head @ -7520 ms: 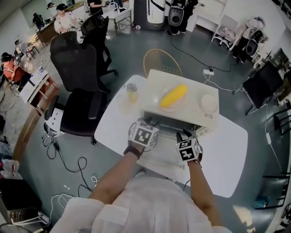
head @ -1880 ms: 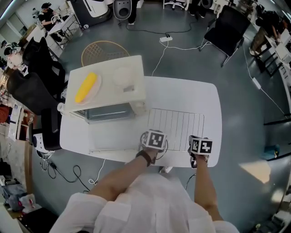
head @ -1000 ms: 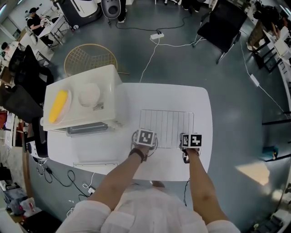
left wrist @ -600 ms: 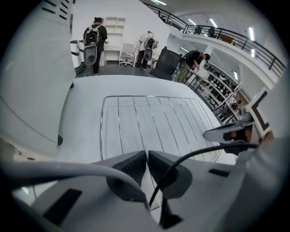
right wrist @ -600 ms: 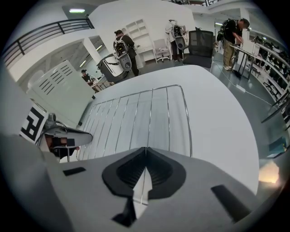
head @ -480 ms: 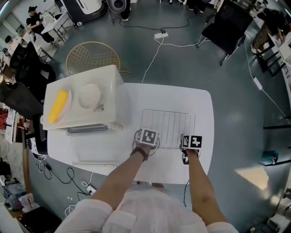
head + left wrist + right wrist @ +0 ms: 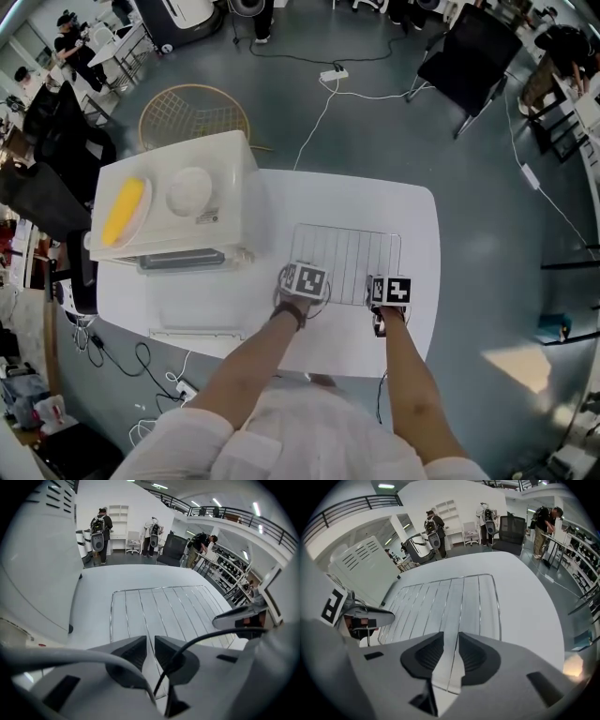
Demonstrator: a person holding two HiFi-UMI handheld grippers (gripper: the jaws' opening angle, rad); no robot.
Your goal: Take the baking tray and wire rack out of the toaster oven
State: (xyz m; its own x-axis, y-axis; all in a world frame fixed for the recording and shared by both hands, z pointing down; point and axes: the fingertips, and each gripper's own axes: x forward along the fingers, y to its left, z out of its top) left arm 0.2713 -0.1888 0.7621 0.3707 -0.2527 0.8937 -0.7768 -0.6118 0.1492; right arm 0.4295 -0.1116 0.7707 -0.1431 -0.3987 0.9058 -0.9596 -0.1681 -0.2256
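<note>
**Ana:** Wire rack [image 7: 352, 258] first: where is it lying?

**Ben:** It is lying flat on the white tabletop [image 7: 412, 216], just right of the toaster oven [image 7: 225, 178] and outside it, with its near edge facing the person.

**Ana:** What is the left hand-held gripper [image 7: 150, 641] doing?

**Ben:** It is pinching the rack's near edge close to the left corner, with its jaws drawn almost together on one thin wire.

**Ana:** Is the right one gripping too?

**Ben:** No. The right hand-held gripper [image 7: 451, 641] is sitting at the near right corner, and its jaws have just been opening. A rack wire is running between them, but the pads are standing off it.

**Ana:** Anything on the oven?

**Ben:** A yellow cob-shaped thing [image 7: 125, 211] and a pale round thing [image 7: 190, 190] are resting on its top. Its door [image 7: 192, 309] is hanging open toward the person.
</note>
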